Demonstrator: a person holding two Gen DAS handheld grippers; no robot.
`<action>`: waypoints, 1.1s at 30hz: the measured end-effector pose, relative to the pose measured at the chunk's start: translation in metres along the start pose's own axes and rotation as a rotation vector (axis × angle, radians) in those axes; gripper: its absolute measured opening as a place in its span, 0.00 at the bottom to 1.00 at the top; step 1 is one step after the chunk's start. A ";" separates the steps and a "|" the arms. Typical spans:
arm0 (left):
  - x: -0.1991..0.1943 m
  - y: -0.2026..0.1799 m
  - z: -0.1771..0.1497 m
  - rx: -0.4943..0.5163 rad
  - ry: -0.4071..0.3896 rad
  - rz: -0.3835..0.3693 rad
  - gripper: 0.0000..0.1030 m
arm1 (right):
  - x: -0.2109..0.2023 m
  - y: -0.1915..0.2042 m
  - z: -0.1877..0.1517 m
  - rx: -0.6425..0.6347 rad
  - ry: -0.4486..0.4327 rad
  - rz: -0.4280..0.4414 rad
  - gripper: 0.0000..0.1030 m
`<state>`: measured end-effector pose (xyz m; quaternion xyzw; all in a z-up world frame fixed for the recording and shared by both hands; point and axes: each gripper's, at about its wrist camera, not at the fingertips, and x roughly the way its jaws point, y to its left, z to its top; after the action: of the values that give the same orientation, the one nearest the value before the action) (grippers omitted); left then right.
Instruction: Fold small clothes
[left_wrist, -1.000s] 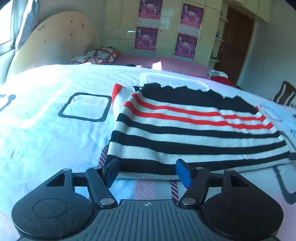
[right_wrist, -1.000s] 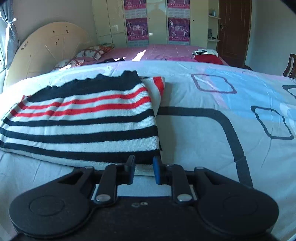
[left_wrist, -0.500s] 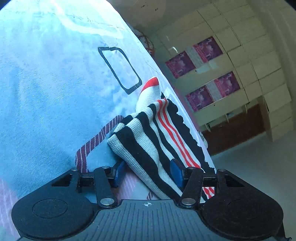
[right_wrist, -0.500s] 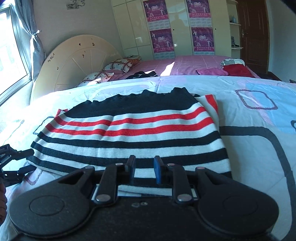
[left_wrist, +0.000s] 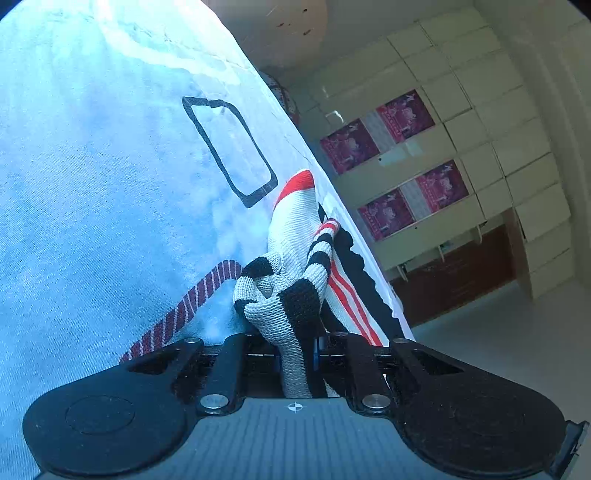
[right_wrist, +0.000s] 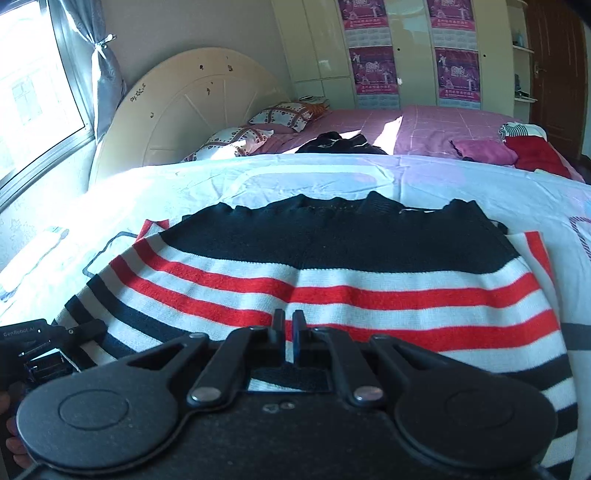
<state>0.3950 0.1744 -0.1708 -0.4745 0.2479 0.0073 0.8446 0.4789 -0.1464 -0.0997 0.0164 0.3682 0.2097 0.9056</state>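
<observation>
The striped sweater (right_wrist: 332, 266) is a coarse ribbed knit, matt and slightly fuzzy; the bedsheet (left_wrist: 92, 184) looks like smooth woven cotton; the left gripper (left_wrist: 295, 350) is matt black plastic with shiny metal rivets; the wardrobe (left_wrist: 480, 122) is glossy.

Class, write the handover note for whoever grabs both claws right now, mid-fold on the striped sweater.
Left claw: shut on the striped sweater, a bunched corner lifted off the bedsheet.
Right claw: fingers nearly together at the sweater's near edge; whether it grips cloth cannot be seen.
Sweater: mostly spread flat on the bed, black collar end far from the right camera, sleeves tucked at the sides.
Done: near edge gripped.
Left: probably carry the near edge over toward the collar, release, smooth.
</observation>
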 end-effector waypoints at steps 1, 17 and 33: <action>-0.001 0.000 0.000 0.002 0.000 0.004 0.14 | 0.003 0.002 0.001 -0.005 0.006 -0.001 0.04; -0.006 -0.019 -0.005 0.080 -0.005 0.089 0.17 | 0.011 -0.001 -0.006 0.019 0.054 -0.038 0.04; -0.017 -0.008 -0.013 0.026 0.033 0.043 0.17 | 0.002 -0.002 -0.007 0.044 0.028 -0.019 0.05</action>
<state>0.3761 0.1633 -0.1627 -0.4582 0.2722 0.0146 0.8460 0.4762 -0.1478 -0.1068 0.0300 0.3854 0.1931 0.9018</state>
